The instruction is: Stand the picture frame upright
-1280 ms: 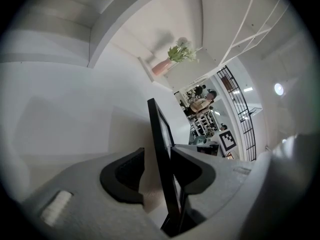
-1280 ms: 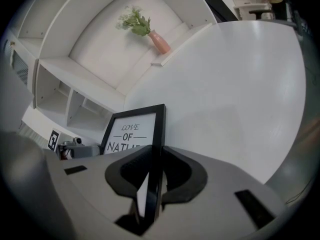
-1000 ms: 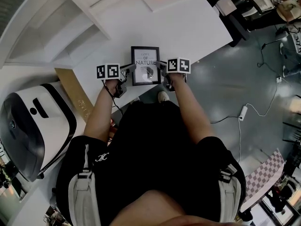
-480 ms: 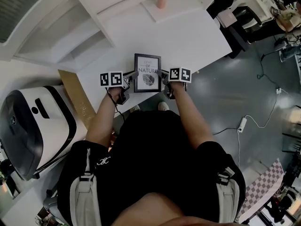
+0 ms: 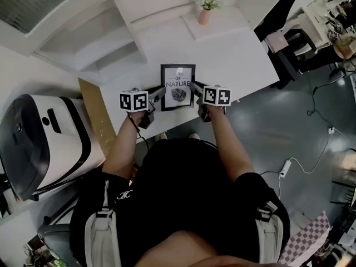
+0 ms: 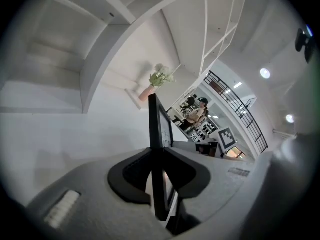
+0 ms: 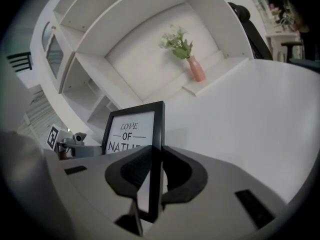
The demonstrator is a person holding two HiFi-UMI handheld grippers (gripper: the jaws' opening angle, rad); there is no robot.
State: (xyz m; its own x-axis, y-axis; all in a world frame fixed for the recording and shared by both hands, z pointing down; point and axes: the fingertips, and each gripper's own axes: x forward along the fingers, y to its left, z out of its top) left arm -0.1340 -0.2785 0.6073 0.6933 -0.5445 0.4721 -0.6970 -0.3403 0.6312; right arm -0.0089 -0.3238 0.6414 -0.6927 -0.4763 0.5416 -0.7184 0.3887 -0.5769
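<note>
Since the earlier frames both grippers have come up with the frame [image 5: 178, 96] between them and the wrists have rolled, so its top edge is rising. The left gripper [image 5: 160, 92] has just been closing further. Its jaws now pinch the frame's left edge, which runs edge-on through the gap in the left gripper view. The right gripper [image 5: 194, 86] is clamped on the right edge, with the print facing the person.

The frame is near the front edge of the table [image 5: 239, 54], about midway along it and well short of the plant pot [image 5: 204, 16] at the back edge. No view shows whether its bottom edge touches the table.

The step in hand looks like the tilt to upright, roughly half done. To do it well:

1. Keep the 2 grips at matching height so the frame does not twist between them.
2. Pivot about the bottom edge and land that edge flat, not 1 corner first.
3. Set it back from the front edge, as a frame that tips forward here would go to the floor.
4. No view shows a back stand clearly, so test its balance before letting go, easing 1 gripper off and then the other.
</note>
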